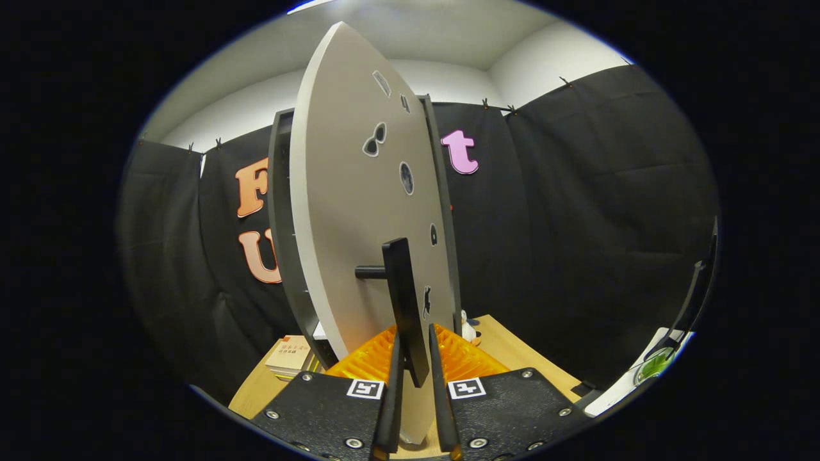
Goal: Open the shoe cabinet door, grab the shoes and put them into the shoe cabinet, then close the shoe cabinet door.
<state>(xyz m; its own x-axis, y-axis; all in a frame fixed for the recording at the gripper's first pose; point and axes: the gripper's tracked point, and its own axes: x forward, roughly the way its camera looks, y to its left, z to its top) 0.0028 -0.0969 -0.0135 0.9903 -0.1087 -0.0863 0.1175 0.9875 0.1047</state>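
The shoe cabinet's grey door [359, 211] stands swung partly out from the dark cabinet frame [282, 218], seen nearly edge-on with small stickers on its face. A black bar handle [405, 301] juts from the door on a short post. My gripper [413, 349] has its two fingers closed around the lower end of that handle, one on each side, pressing it. The cabinet's inside is hidden behind the door. The shoes are hidden.
The cabinet stands on a wooden table [512, 352]. A small stack of books [289, 357] lies left of the cabinet's foot. A small white figure [467, 330] sits just right of the door. A white object with a green part [653, 368] lies far right.
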